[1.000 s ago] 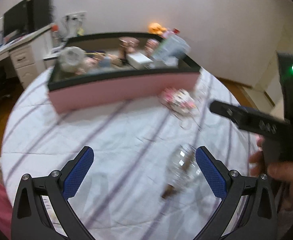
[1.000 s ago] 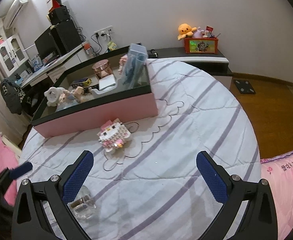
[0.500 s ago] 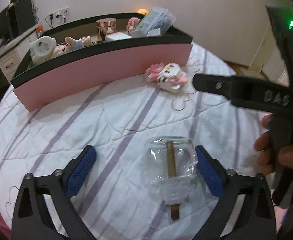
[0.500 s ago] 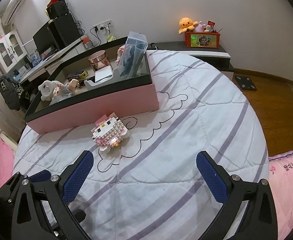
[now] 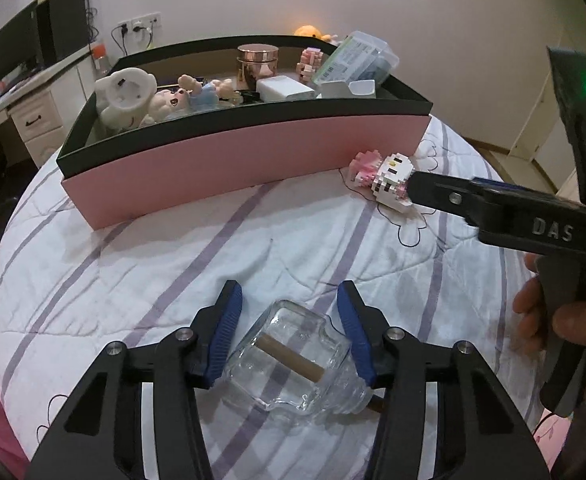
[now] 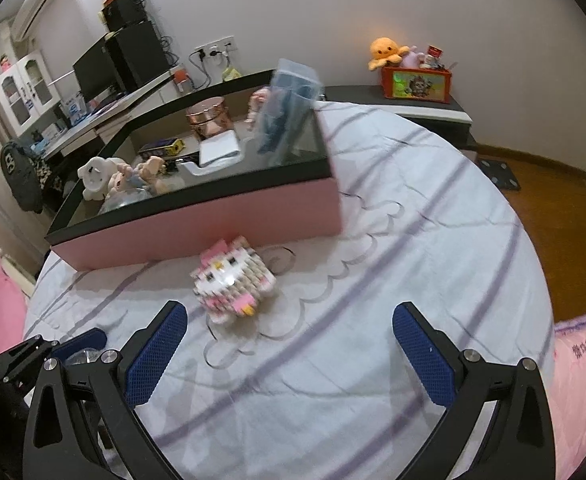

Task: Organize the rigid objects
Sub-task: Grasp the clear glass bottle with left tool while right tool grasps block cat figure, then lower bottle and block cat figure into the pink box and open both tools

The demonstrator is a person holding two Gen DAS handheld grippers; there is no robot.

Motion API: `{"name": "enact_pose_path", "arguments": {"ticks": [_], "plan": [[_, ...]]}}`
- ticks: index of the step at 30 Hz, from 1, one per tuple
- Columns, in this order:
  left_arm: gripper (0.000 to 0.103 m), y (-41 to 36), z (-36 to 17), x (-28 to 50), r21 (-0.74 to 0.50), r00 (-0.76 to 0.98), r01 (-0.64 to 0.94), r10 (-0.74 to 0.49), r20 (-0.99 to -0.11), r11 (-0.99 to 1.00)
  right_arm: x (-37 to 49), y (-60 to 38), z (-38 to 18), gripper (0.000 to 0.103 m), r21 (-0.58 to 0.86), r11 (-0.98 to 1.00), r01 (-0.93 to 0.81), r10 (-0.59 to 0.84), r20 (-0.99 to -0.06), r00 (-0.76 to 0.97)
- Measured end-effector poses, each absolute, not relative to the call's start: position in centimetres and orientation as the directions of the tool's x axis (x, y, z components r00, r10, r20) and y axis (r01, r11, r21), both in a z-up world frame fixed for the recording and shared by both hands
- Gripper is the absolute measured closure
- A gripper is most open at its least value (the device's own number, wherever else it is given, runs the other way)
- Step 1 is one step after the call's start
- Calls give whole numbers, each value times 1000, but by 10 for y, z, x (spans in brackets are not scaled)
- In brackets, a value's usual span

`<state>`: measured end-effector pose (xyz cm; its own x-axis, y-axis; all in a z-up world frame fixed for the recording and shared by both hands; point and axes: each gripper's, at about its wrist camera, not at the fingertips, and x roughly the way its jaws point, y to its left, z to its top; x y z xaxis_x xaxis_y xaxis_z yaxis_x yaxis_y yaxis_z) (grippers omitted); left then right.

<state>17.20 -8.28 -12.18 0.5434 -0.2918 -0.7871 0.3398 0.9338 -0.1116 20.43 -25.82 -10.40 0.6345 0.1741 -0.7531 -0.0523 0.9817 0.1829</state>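
Observation:
A clear glass bottle with a wooden stick inside lies on its side on the quilt. My left gripper is shut on it, a blue pad pressed on each side. A pink and white block cat figure sits on the quilt in front of the pink box. My right gripper stands open just short of the figure, which is slightly left of its middle, with nothing between the pads. In the left wrist view one right finger reaches up to the cat figure. The box holds several toys and containers.
A white quilt with purple stripes covers the round bed. A desk with a monitor stands at the back left. An orange plush and a red box sit on a low shelf. Wooden floor lies right. A pink pillow is at the left.
My left gripper came down around the glass bottle and closed on it. My right gripper moved closer to the block cat figure, still open.

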Motion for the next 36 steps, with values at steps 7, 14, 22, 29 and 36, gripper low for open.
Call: {"name": "enact_pose_path", "arguments": {"ticks": [7, 14, 22, 29, 36], "plan": [[0, -69, -117, 157, -106, 577, 297, -266, -772, 949, 224, -241, -114, 0, 116, 990, -84, 143, -773, 618], [5, -72, -125, 145, -102, 547, 327, -276, -790, 939, 235, -228, -123, 0, 48, 992, -120, 111, -792, 600], [42, -66, -121, 153, -152, 539, 320, -312, -782, 935, 229, -224, -118, 44, 9, 990, -143, 97, -779, 619], [42, -61, -117, 153, -163, 546, 322, -323, -773, 933, 215, -234, -113, 58, 53, 990, -134, 125, -774, 621], [42, -52, -108, 158, -166, 570, 308, -321, -756, 937, 199, -237, -101, 58, 102, 984, -145, 171, -756, 632]]}}
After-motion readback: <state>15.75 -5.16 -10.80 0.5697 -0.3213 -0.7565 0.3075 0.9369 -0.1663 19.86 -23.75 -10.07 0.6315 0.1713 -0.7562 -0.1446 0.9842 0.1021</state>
